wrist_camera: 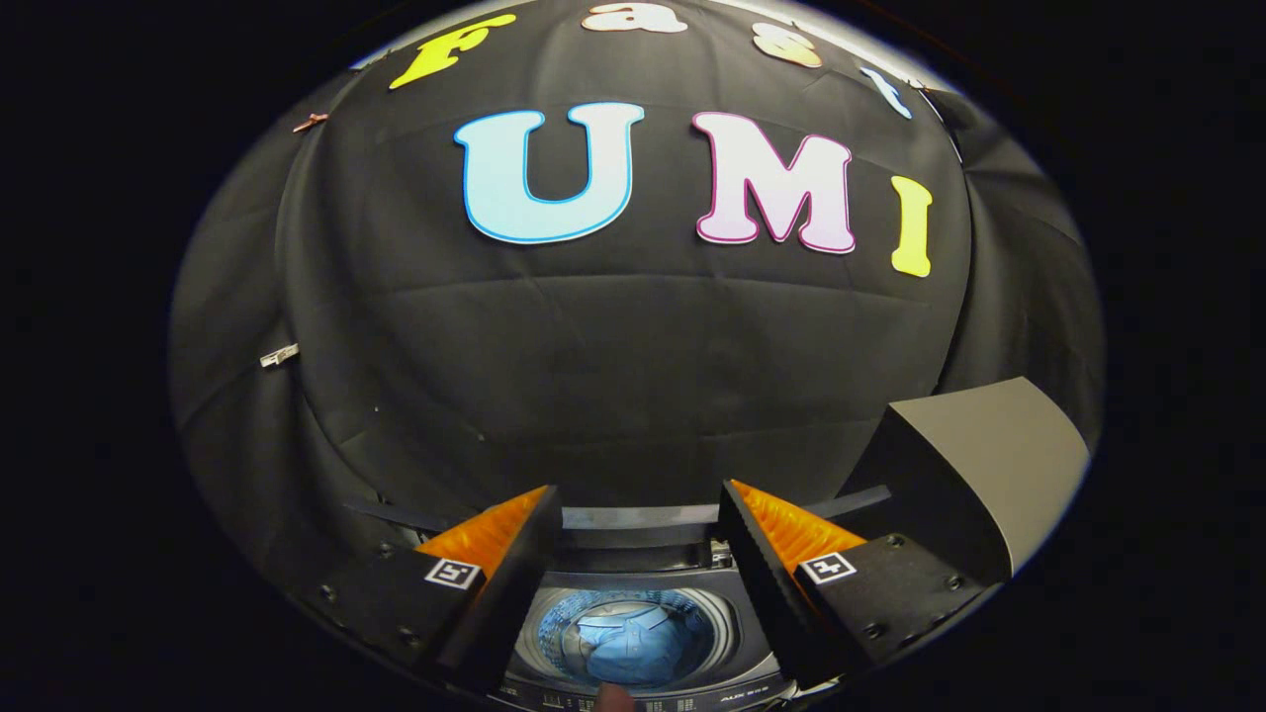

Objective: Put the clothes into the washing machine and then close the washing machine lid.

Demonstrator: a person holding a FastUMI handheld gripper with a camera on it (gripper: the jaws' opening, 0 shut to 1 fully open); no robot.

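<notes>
Gripper view: blue clothes (pixel 633 643) in drum (pixel 717 633) below parted jaws.

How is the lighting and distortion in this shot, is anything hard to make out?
Gripper view: strong fisheye bending of the wall; drum brightly lit, blue clothes clear; open tool sharp; panel print below the drum too small to read.

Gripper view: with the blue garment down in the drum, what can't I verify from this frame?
- Washing machine lid: a thin strip between the fingers shows; its angle is unclear.
- Washing machine front and panel: cut off below; markings too small.
- Blue garment: partly hidden by the drum rim.
- Gripper: fingers apart, holding nothing.
</notes>
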